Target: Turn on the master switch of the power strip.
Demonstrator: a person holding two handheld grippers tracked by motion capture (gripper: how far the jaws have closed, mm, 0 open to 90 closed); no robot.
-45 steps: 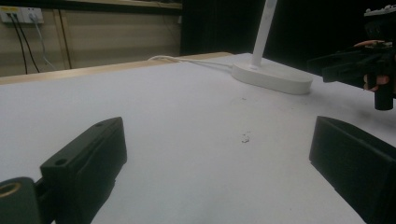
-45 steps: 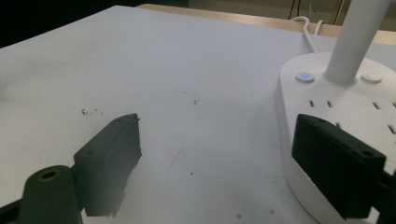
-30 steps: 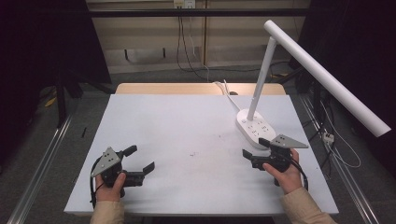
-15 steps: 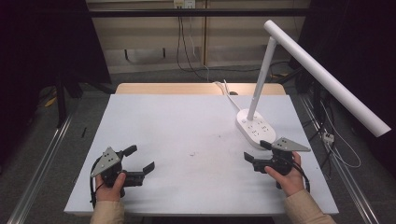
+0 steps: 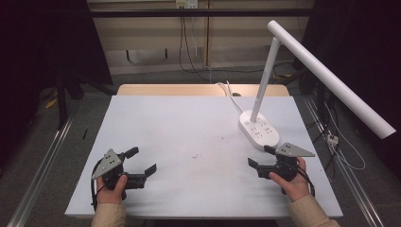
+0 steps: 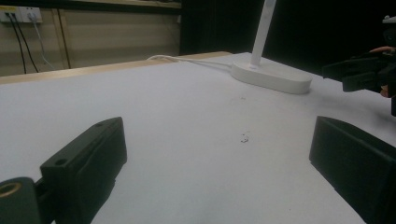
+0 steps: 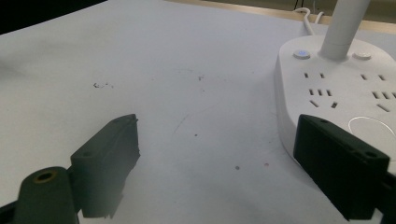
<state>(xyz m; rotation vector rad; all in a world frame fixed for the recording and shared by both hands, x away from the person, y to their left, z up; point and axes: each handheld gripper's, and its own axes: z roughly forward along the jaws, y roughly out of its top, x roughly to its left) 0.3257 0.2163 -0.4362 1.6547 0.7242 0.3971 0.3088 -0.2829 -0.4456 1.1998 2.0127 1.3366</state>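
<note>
A white desk lamp stands at the right of the white table (image 5: 189, 123). Its oval base (image 5: 259, 130) carries power sockets and two buttons, and its long bar head (image 5: 331, 78) slants out past the table's right edge. My right gripper (image 5: 260, 156) is open just in front of the base, with nothing between its jaws. In the right gripper view the base (image 7: 345, 93) lies beside the right jaw, and the gripper (image 7: 215, 154) frames bare table. My left gripper (image 5: 142, 160) is open and empty near the front left corner. The left gripper view looks across the table to the base (image 6: 273, 77) and the other gripper (image 6: 355, 74).
The lamp's white cable (image 5: 227, 92) runs off the table's far edge toward a wall outlet (image 5: 185, 4). Small dark specks (image 5: 195, 155) mark the table's middle. Metal rails line the floor on both sides. Loose cables (image 5: 333, 139) lie on the floor at the right.
My right gripper has drifted slightly back toward the table's front edge, still open. The left gripper has not moved.
</note>
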